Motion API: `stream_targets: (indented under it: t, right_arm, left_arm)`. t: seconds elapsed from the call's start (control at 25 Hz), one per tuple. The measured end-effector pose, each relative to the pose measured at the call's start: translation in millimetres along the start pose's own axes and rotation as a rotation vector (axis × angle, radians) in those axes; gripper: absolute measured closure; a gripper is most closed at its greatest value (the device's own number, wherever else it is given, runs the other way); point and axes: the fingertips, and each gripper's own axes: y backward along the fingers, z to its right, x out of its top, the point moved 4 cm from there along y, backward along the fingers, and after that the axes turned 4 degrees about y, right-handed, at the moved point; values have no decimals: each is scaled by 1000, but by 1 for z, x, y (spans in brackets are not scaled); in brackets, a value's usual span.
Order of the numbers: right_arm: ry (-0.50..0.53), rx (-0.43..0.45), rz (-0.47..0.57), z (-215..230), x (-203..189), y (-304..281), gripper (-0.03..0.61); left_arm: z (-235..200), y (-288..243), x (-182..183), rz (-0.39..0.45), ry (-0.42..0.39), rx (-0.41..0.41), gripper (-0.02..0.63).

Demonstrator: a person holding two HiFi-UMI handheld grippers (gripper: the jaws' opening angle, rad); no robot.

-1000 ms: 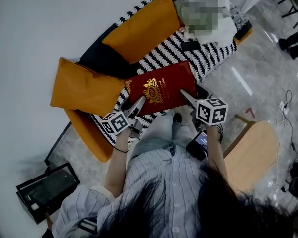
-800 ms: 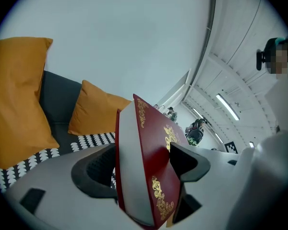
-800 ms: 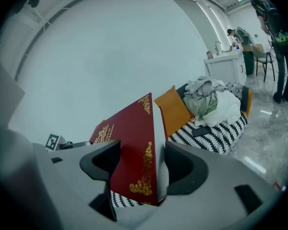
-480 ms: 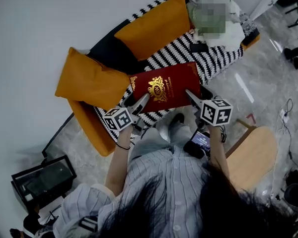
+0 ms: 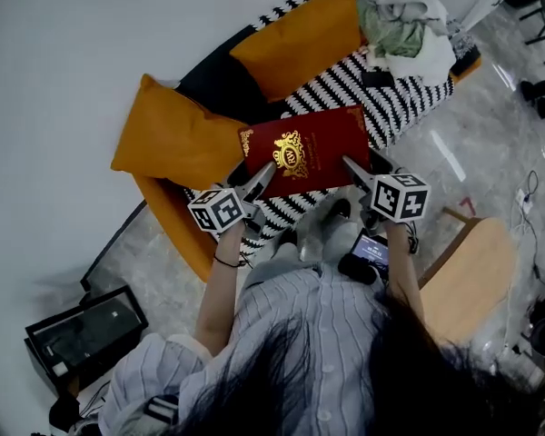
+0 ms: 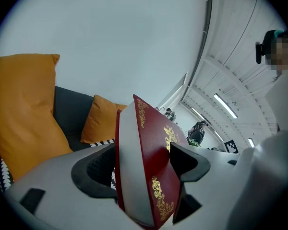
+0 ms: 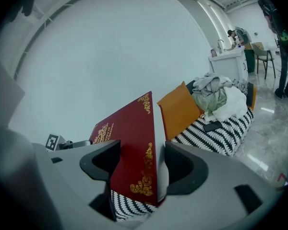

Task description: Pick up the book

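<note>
Head view: book [image 5: 313, 139] gripped in left gripper [image 5: 262, 174], right gripper [image 5: 349, 164] fingers.

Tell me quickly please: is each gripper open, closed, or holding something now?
Left gripper: closed on the red book, at one near corner.
Right gripper: closed on the same book, at the other near corner.

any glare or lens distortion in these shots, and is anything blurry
Head view: dim, bowed toward the edges, bright glare streaks on the glossy floor. Left gripper view: strong fisheye with black corners, ceiling beams curve, gold print on the book stays crisp. Right gripper view: same dark vignette, floor sheen at far right, nothing motion-blurred.
</note>
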Motion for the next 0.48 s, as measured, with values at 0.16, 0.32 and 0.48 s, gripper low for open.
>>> stream_targets:
  t: [0.16,0.32,0.48]
  right_arm:
    - [-6,-34,20,-53,-23,-2,273]
    - [-22,-68,47,-110,-54,2,273]
    - [-53,-104,51,-118,-72,-2,273]
  left_arm:
    - [-22,47,6,-17,-4,-29,270]
    - [-42,101,8,-36,-15,-63,270]
    - [-57,105,5,-72,-17,-82,270]
